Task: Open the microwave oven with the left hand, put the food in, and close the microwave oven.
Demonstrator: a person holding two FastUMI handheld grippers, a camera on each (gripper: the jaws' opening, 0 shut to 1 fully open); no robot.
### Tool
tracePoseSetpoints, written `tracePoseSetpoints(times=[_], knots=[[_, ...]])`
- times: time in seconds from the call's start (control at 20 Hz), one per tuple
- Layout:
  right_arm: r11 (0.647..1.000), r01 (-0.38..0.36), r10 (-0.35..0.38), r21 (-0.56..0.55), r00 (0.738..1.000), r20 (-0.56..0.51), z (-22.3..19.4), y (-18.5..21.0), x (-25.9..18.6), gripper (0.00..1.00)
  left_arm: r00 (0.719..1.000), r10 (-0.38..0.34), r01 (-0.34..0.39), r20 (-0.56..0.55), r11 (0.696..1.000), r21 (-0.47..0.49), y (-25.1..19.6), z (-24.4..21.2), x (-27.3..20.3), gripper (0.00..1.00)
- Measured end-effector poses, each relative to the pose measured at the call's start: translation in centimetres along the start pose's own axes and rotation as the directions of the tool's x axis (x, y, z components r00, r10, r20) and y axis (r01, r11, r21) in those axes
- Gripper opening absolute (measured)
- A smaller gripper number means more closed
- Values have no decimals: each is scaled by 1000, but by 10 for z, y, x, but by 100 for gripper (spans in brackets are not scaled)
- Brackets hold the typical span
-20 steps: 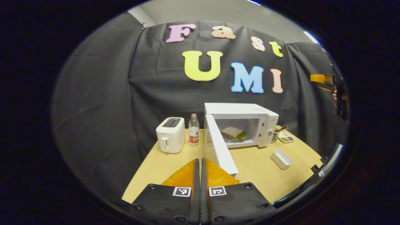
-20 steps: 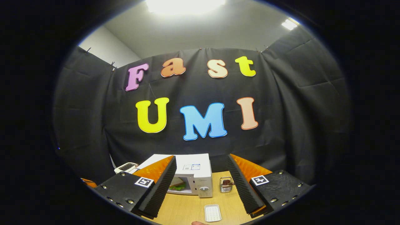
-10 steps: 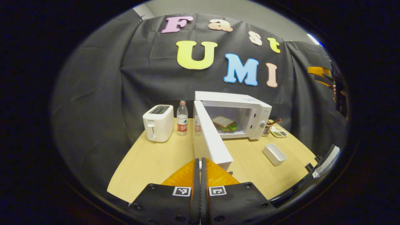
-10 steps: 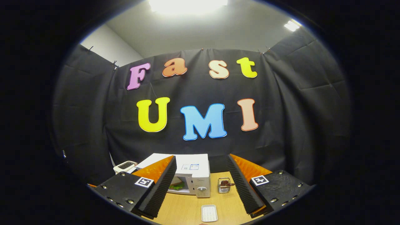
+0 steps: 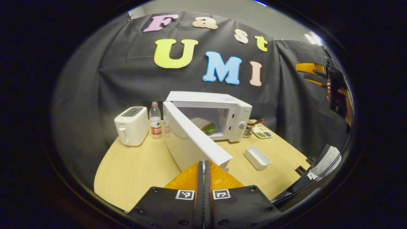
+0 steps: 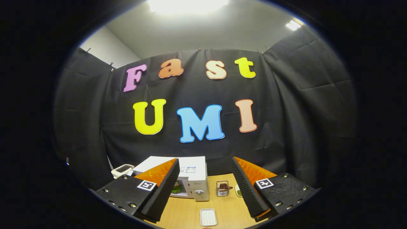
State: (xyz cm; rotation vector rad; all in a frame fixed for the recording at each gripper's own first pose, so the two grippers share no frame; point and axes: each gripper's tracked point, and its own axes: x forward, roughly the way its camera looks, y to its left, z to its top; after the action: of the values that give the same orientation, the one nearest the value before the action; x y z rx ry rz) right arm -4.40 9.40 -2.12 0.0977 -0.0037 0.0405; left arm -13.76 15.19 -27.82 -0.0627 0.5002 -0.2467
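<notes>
Pressing my left gripper [image 5: 203, 165], fingers together, seemingly against the microwave door [image 5: 190, 136]. Sandwich [image 5: 206, 126] sits inside. My right gripper [image 6: 205, 178] hangs spread wide.

We can read no text for certain. Bottle [image 5: 155, 121], left beyond the closed jaws: red label, print illegible. Microwave [image 6: 197, 178], between the parted jaws: top sticker, perhaps a brand mark on its panel, too small.
</notes>
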Motion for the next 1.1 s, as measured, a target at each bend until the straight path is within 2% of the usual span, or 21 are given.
tracePoseSetpoints(times=[0.3,0.65,1.1], knots=[[1000,4,-4,-20,1000,-2,2,-21,7,98,997,-77,77,-10,997,29,-45,15,40,7],[998,59,-59,-24,998,-1,5,-65,13,98,989,-145,146,-24,987,60,-85,32,93,7],[994,95,-96,-55,995,-14,-2,-106,16,98,988,-148,151,-40,984,93,-110,46,147,7]])
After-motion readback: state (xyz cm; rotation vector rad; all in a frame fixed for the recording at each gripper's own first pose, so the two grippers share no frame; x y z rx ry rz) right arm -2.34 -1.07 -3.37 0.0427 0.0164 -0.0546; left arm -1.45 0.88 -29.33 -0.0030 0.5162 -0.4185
